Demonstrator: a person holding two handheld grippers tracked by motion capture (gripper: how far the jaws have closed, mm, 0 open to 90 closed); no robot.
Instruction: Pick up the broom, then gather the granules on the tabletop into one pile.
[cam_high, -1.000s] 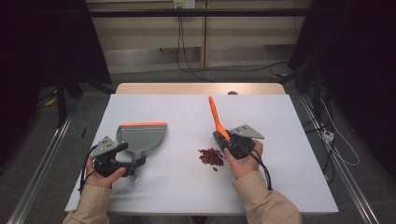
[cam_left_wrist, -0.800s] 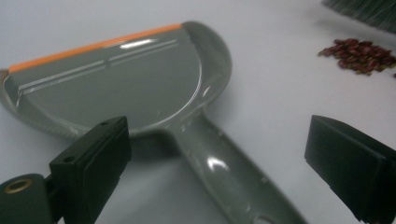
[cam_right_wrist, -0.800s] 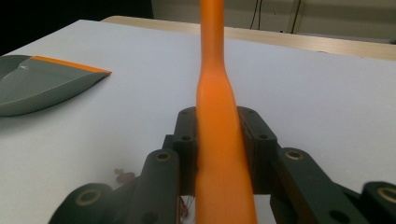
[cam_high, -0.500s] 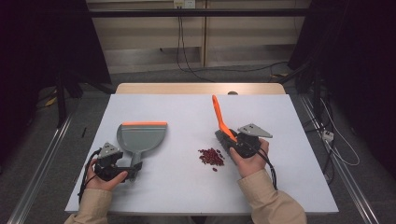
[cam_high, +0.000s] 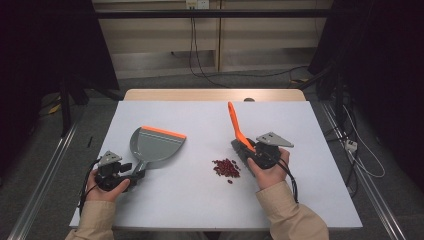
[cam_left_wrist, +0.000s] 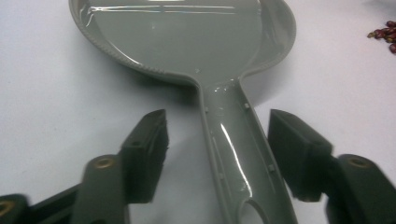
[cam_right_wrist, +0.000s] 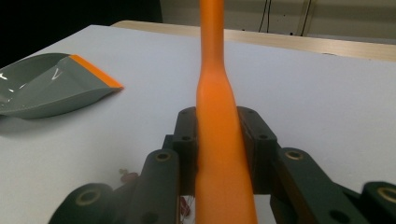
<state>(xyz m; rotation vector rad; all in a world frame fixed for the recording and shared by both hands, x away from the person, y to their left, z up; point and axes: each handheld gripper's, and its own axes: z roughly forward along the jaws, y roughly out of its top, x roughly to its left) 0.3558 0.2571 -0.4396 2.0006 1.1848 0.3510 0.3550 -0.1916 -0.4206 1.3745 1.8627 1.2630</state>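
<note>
Grey plastic dustpan (cam_high: 156, 145) with orange lip, flat on white surface (cam_high: 200, 200), light, stiff, slick: best gripped mid-handle (cam_left_wrist: 236, 149), straddled by closing, not yet touching left tongs (cam_high: 134, 175); right tongs (cam_high: 248, 151) clenched on orange brush handle (cam_right_wrist: 217, 116).

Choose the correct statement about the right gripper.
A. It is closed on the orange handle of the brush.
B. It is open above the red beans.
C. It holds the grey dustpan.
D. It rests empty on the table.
A: in the right gripper view, the right gripper has both jaws pressed against the orange brush handle.
</note>
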